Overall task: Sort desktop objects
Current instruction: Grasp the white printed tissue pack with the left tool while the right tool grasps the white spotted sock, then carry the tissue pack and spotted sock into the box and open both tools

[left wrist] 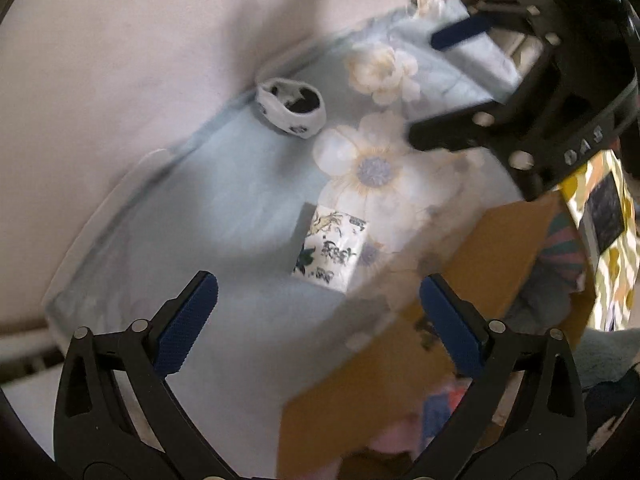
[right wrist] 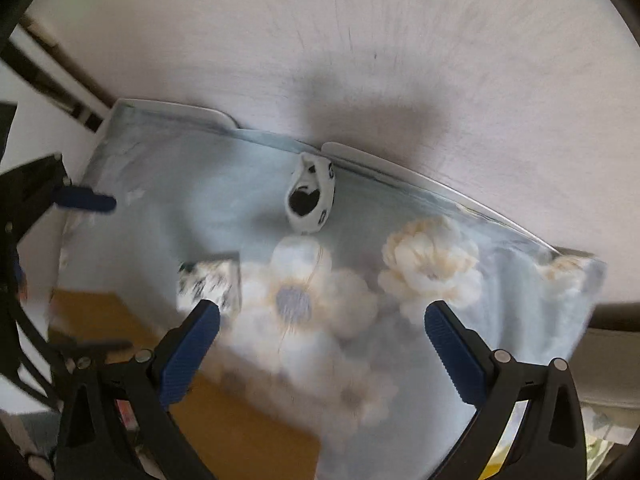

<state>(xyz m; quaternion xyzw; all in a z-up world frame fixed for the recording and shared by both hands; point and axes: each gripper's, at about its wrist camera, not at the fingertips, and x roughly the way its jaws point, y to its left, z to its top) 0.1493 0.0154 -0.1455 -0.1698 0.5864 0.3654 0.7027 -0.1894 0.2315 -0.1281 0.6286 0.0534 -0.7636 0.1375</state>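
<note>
Pale-blue flowered cloth (right wrist: pixel 248 216) covers the table; the spotted cup (right wrist: pixel 310 196) lies tipped near its far edge, a patterned packet (left wrist: pixel 332 250), somewhat blurred, nearer. Left gripper (left wrist: pixel 318 322) and right gripper (right wrist: pixel 322 348) both gape, empty.

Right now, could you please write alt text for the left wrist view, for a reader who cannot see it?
An open left claw hovers over a pale blue floral tablecloth holding a small white floral-printed packet and a white, dark-patterned fabric ring. A brown cardboard box sits lower right, and the open right claw enters upper right. The image is motion-blurred.
</note>
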